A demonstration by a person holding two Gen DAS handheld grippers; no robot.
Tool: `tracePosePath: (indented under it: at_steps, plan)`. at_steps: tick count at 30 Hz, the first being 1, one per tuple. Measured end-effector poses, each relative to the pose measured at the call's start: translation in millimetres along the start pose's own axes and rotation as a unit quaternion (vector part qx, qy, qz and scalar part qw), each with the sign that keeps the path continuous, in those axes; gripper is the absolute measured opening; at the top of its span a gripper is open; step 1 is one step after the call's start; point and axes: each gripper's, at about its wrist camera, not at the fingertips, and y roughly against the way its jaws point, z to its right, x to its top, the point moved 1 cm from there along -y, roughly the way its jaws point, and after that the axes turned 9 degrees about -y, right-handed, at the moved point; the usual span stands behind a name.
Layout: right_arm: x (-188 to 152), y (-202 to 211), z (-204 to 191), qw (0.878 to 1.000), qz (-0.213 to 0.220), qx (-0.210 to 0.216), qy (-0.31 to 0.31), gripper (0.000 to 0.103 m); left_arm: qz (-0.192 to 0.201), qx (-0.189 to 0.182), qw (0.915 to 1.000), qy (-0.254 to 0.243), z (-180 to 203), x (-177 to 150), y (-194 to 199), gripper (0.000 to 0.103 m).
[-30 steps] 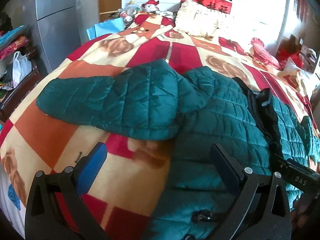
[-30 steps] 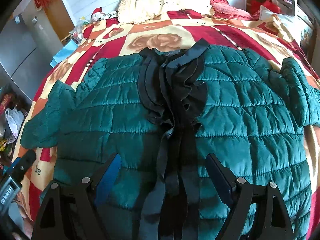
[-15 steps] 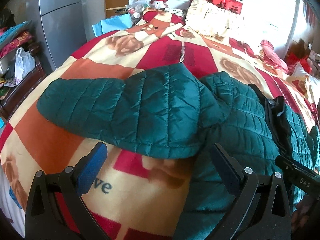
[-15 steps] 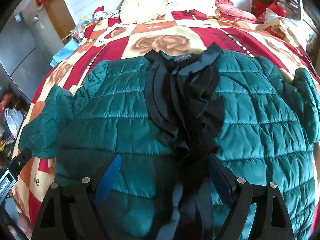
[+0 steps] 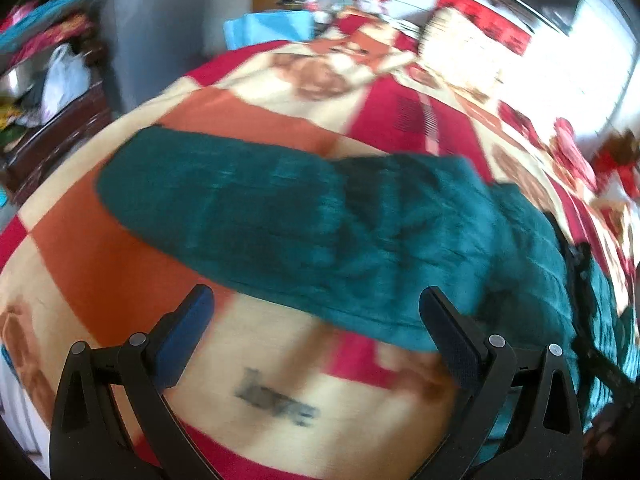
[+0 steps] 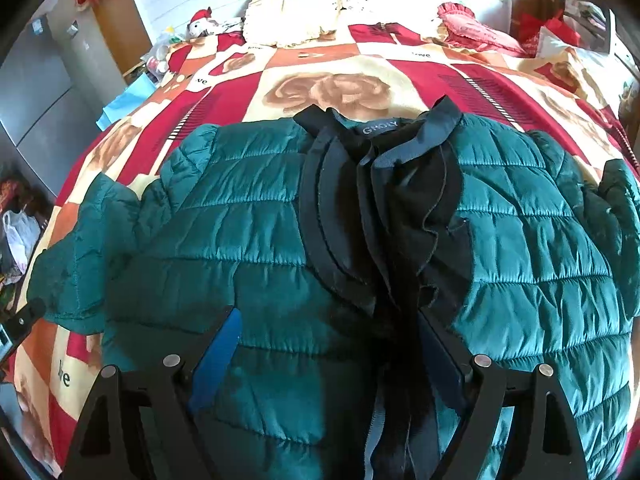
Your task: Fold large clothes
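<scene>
A dark green quilted jacket [image 6: 248,240] with a black collar and front trim [image 6: 384,208] lies front-up on a patterned blanket [image 6: 328,88]. Its left sleeve [image 5: 248,208] stretches out sideways over the blanket in the left wrist view, which is blurred. My left gripper [image 5: 316,312] is open just short of that sleeve's near edge, nothing between its fingers. My right gripper [image 6: 332,332] is open over the jacket's lower front, straddling the black trim. The jacket's other sleeve [image 6: 616,216] runs off to the right.
The bed carries a cream frilled pillow [image 6: 304,12] and a red cushion [image 6: 476,32] at the head. A grey cabinet [image 5: 160,28] and a dark wooden stand with bags [image 5: 60,92] stand off the bed's left side. The bed's edge drops away at the lower left.
My left gripper has swung left and away from the jacket body, now facing the outstretched sleeve. My right gripper has moved forward up the jacket front. Both stay open.
</scene>
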Motion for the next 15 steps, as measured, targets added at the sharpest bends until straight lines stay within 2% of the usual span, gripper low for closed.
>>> tracePosePath:
  at_steps: [3,6,8,10,15]
  plan:
    - [1,-1,1,1.000,0.001,-0.001,-0.003,0.085,0.001,0.010,0.9980,0.062,-45,5,-4,0.103]
    - [-1,-3,1,1.000,-0.002,-0.002,-0.004,0.085,0.009,0.024,0.9899,0.140,-91,4,-9,0.103]
    - [-5,-3,0,1.000,-0.004,-0.001,-0.003,0.085,0.010,0.047,0.9814,0.186,-120,1,-15,0.102]
    - [-10,-3,-2,1.000,-0.005,-0.001,0.005,0.085,0.008,0.063,0.9760,0.208,-139,0,-21,0.103]
    - [-14,-4,-3,1.000,-0.004,-0.009,0.017,0.085,0.001,0.076,0.9693,0.234,-166,4,-37,0.102]
